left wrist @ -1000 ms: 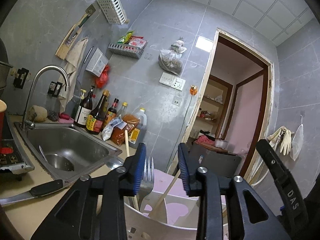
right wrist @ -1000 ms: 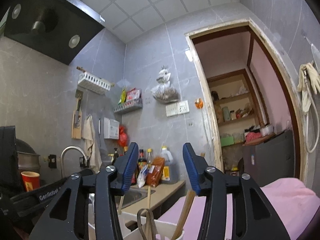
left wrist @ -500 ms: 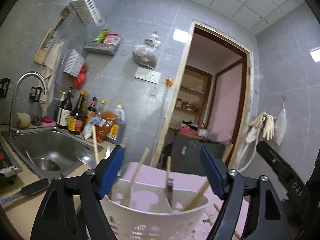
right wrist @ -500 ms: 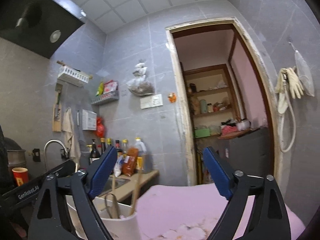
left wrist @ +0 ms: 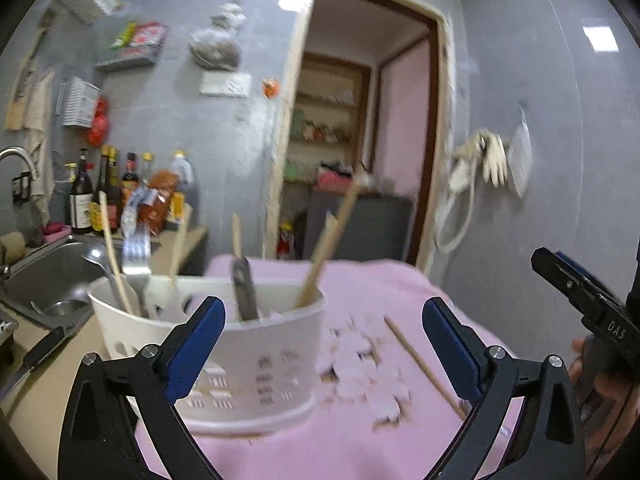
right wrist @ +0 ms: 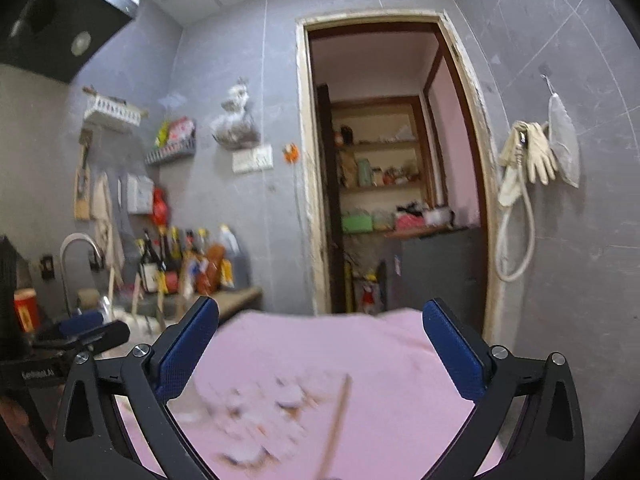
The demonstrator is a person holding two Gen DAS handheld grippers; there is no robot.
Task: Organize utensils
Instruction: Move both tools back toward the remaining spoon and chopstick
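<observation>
Grey kitchen, pink cloth (left wrist: pixel 360 432) on worktop. White utensil basket (left wrist: pixel 240 364) lower left, forks and sticks inside. One loose chopstick (left wrist: pixel 420 364) lies right of basket. Left gripper (left wrist: pixel 322 344) and right gripper (right wrist: pixel 320 350) jaws opening wide, nothing between. Best: come low, pinch chopstick mid-length.
</observation>
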